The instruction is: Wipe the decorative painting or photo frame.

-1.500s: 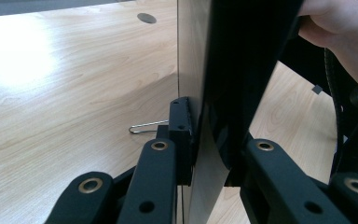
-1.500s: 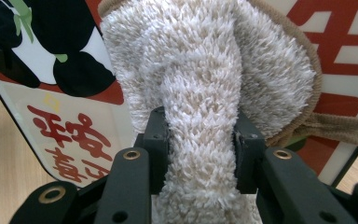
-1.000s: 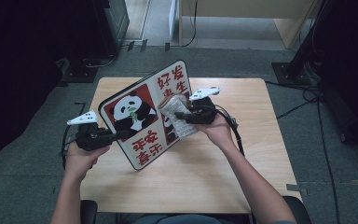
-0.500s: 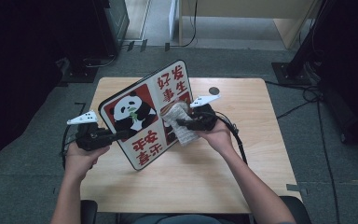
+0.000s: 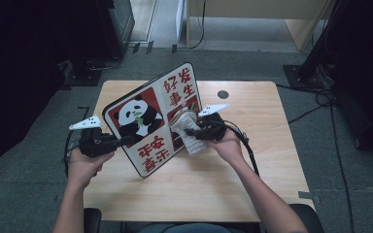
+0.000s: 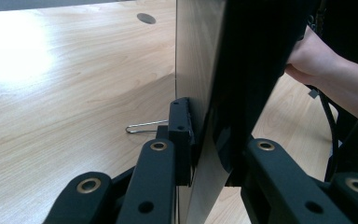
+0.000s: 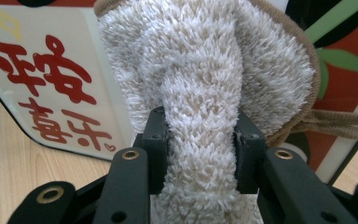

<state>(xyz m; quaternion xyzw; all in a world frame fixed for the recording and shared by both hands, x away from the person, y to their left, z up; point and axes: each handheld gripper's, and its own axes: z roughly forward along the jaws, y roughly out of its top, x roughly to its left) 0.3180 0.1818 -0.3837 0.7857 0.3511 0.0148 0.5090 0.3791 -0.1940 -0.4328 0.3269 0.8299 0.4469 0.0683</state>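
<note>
Slid lower down the board (image 5: 150, 121) face since a second ago: cloth (image 5: 188, 131), pinched in the right hand-held gripper (image 5: 190, 132) and pressed to the lower right panel. Board propped tilted on the bench (image 5: 252, 160), near edge clamped by the left hand-held gripper (image 5: 126, 141). Wiping mid-stroke, by the look of it. Next: steady pressure across the printed face, left clamp firm against tipping.
</note>
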